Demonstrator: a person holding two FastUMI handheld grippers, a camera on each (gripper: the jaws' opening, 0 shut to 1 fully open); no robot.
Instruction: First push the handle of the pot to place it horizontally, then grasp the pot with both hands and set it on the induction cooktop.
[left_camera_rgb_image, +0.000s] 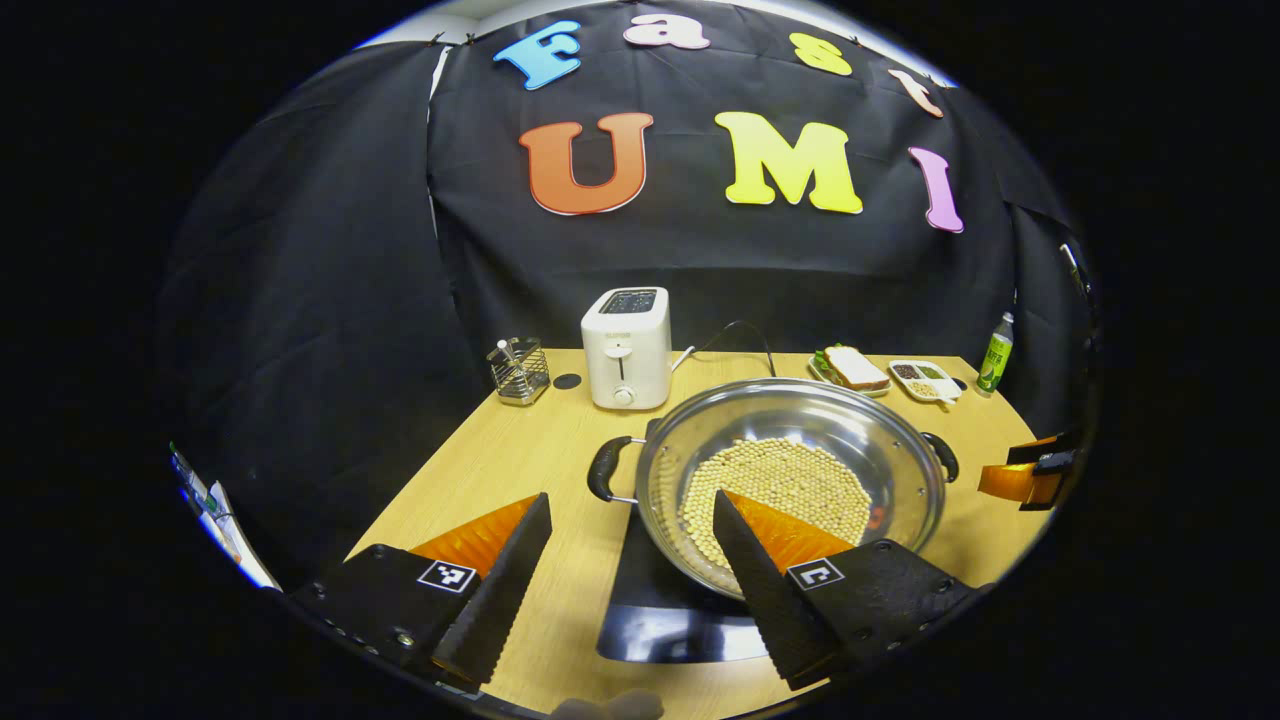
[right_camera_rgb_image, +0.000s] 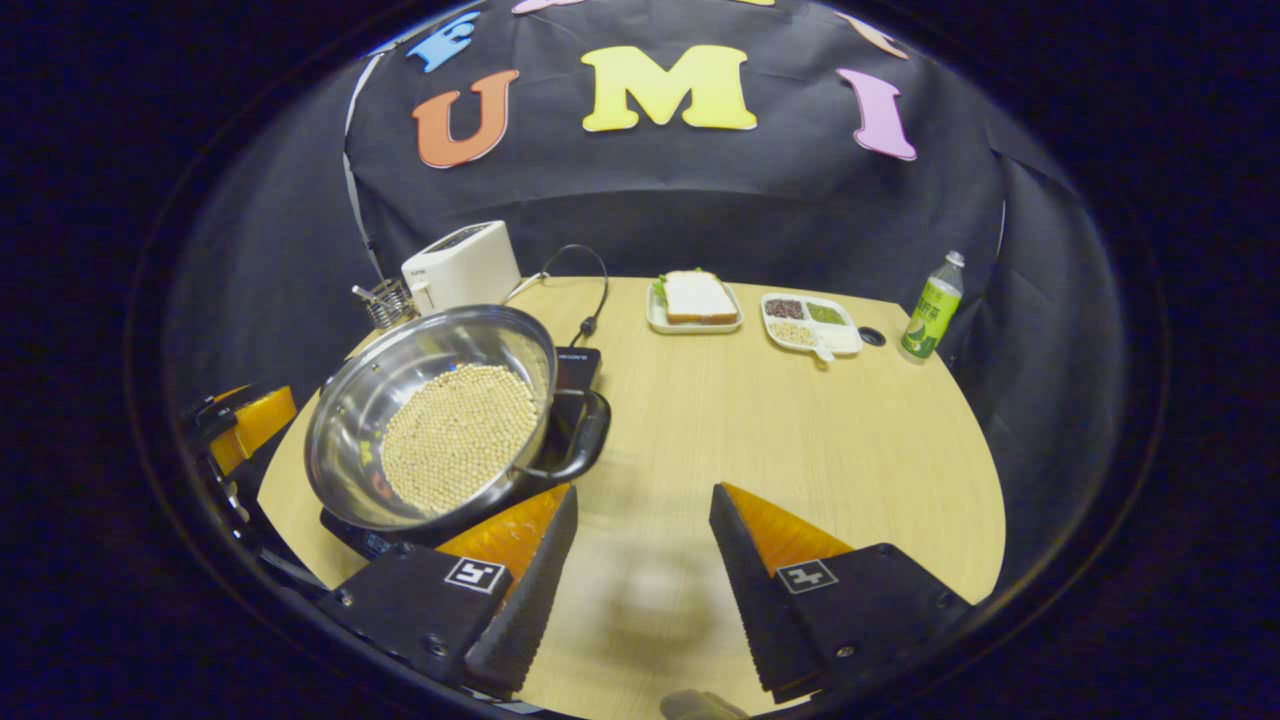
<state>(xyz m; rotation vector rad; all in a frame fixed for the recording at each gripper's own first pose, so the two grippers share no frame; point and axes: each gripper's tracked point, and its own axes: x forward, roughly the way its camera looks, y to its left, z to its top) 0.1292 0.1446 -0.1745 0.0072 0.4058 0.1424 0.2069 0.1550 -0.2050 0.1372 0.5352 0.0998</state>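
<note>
Pot (left_camera_rgb_image: 790, 480): steel, holding pale beans, is sitting on the induction cooktop (left_camera_rgb_image: 650, 600) at the table's (right_camera_rgb_image: 800, 430) near-left part; in the right gripper view it looks tilted, so full seating is unclear.
Handles: both loop handles (right_camera_rgb_image: 580, 440) are lying out sideways, roughly level.
Left gripper (left_camera_rgb_image: 630, 560): fingers are spreading wide, gripping nothing, hovering just before the pot.
Right gripper (right_camera_rgb_image: 640, 560): fingers are gaping apart over bare table, beside the handle.
Progress: placement appears done; probably only withdrawing is remaining.
</note>
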